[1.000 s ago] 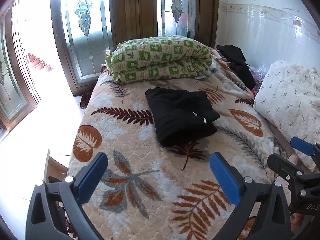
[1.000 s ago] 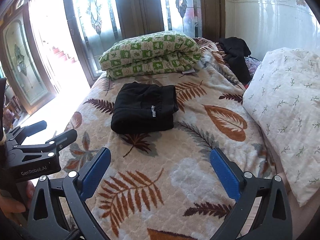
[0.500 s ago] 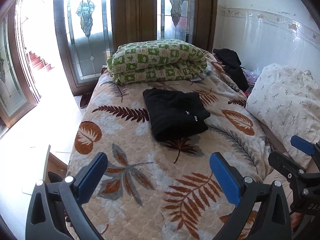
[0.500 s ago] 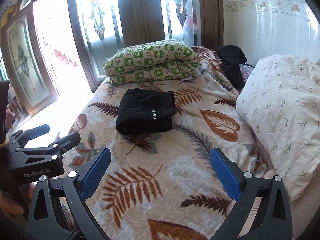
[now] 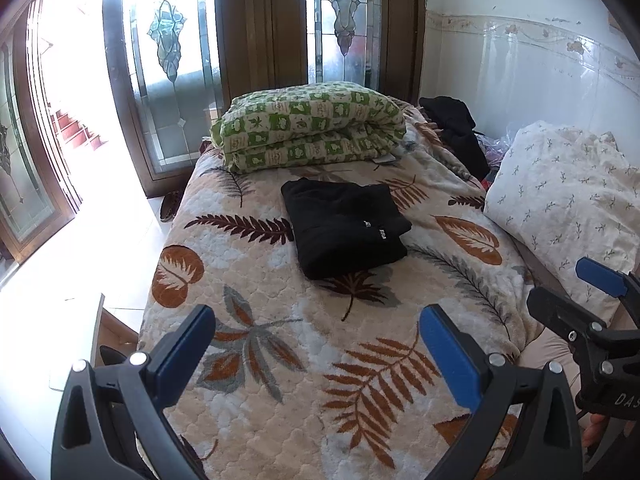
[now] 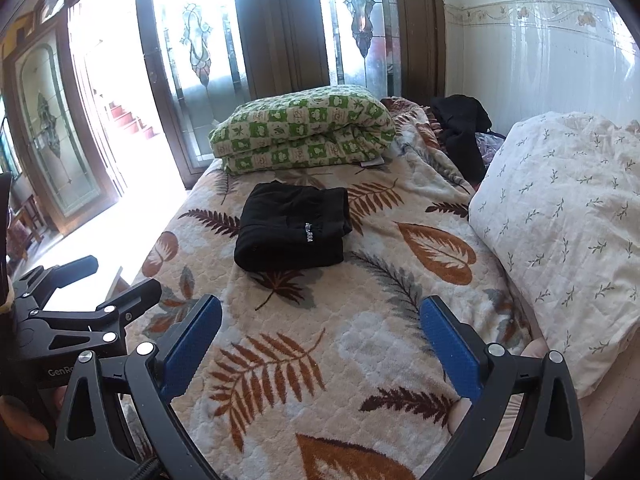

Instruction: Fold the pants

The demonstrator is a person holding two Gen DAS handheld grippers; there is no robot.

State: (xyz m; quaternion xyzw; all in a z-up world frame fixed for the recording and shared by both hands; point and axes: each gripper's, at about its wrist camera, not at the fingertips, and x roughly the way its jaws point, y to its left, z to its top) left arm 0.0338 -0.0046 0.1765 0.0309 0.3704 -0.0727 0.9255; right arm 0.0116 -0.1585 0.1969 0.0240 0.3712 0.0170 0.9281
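The black pants (image 5: 344, 230) lie folded into a compact rectangle on the leaf-patterned bedspread (image 5: 280, 344), mid-bed; they also show in the right wrist view (image 6: 292, 236). My left gripper (image 5: 316, 354) is open and empty, held well back from the pants above the near end of the bed. My right gripper (image 6: 320, 344) is open and empty, also well back. The right gripper shows at the right edge of the left wrist view (image 5: 592, 312), and the left gripper shows at the left of the right wrist view (image 6: 88, 292).
A folded green-and-white quilt (image 5: 308, 126) lies at the far end of the bed. A white floral pillow (image 5: 568, 204) lies on the right. Dark clothes (image 5: 456, 128) are heaped by the tiled wall. Glass doors stand behind the bed, and the floor (image 5: 80, 264) lies left.
Both grippers have drawn back and up from the bed, so the folded pants look smaller and farther away. The pants have not moved. Both grippers stay open.
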